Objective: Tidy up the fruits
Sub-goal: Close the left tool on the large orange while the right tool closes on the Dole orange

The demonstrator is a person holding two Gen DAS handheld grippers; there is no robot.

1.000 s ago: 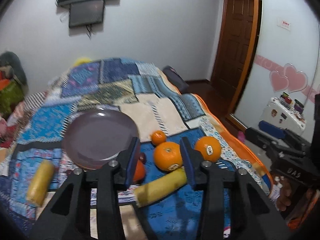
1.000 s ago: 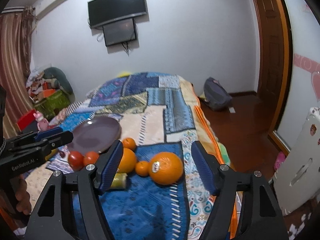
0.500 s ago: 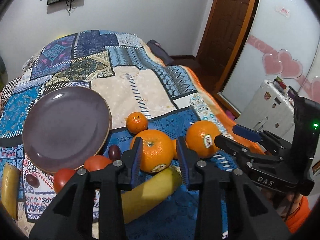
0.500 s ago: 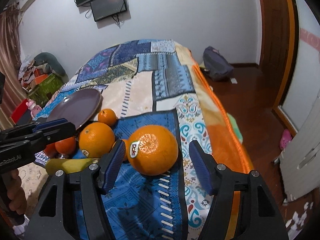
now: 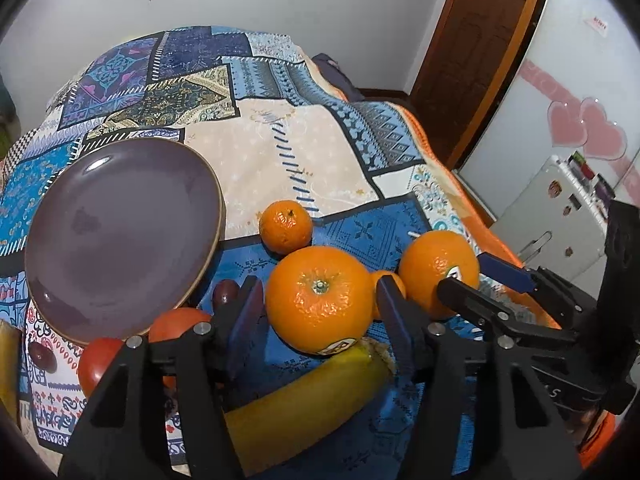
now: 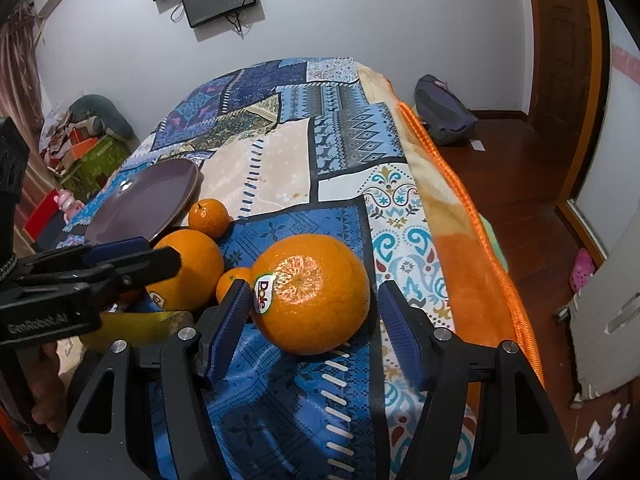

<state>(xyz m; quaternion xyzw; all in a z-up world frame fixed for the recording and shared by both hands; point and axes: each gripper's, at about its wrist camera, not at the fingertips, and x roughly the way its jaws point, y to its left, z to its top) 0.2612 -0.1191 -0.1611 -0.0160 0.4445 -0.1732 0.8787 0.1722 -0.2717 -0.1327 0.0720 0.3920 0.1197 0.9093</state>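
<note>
Here, the left tongs [image 5: 320, 312] were opening around a big orange [image 5: 318, 298], pads clear; only that view showed tomatoes [image 5: 100, 362] left of them. The right tongs [image 6: 310, 320] stood released astride the Dole-stickered orange [image 6: 314, 294]; beyond both, on the bed, lay the purple plate [image 5: 120, 232].

There are two big oranges [image 5: 318, 300] [image 5: 438, 270], two small oranges [image 5: 285, 226] [image 5: 390, 280], two tomatoes [image 5: 98, 362] [image 5: 176, 322], two dark plums [image 5: 224, 292] [image 5: 40, 354], two bananas [image 5: 304, 404] [image 5: 7, 368] and one purple plate [image 5: 116, 234].

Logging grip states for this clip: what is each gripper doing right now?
Left gripper: jaws opening around the stem-up orange, pads not pressing it.
Right gripper: open, straddling the Dole-stickered orange, no grip yet.
</note>
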